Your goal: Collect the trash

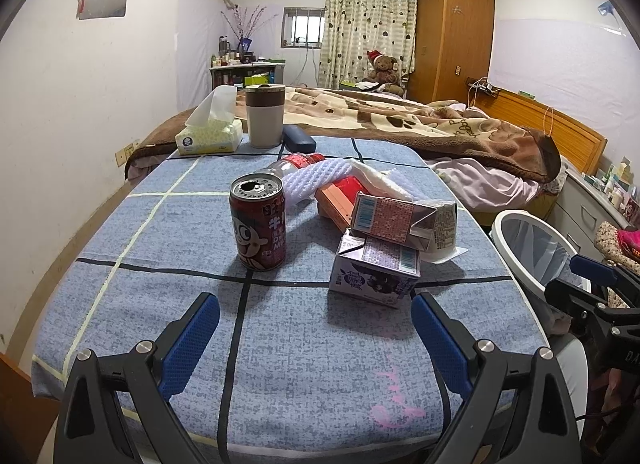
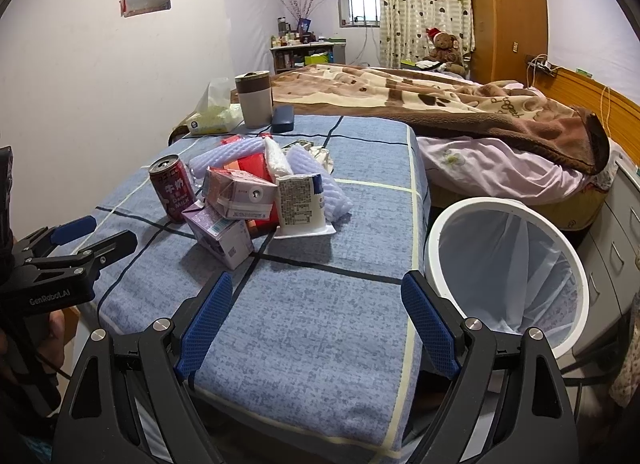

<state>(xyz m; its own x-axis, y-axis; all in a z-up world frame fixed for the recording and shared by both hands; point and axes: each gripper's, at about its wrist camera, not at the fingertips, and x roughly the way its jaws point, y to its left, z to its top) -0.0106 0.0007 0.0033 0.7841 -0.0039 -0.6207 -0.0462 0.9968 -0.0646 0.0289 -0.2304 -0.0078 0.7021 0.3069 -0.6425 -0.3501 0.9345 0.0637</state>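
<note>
A table under a blue checked cloth (image 1: 304, 344) is carrying a heap of trash near its middle. A red milk can (image 1: 259, 222) is standing upright on the left of the heap, its top opened. Just beside it a purple carton (image 1: 372, 276) is lying on the cloth, and a pink carton (image 1: 390, 218) is resting on top of that one. Behind them a white foam net (image 1: 320, 176) is draping over a plastic bottle (image 1: 296, 163) with a red label, and a red box (image 1: 340, 196) is poking out from under the cartons. In the right wrist view a white yogurt cup (image 2: 302, 204) is leaning on its side against the pile. A white bin (image 2: 508, 264) lined with a clear bag is standing off the table's right edge, near the trash but not touching it. At the far end a tissue box (image 1: 210, 136), a lidded tumbler (image 1: 265, 114) and a dark case (image 1: 298, 136) are sitting in a row. The left gripper (image 1: 316, 324) is hovering low over the bare cloth short of the cartons, its jaws spread wide with nothing between them. The right gripper (image 2: 316, 310) is hanging over the near right part of the table beside the bin, its jaws likewise wide apart and empty.
</note>
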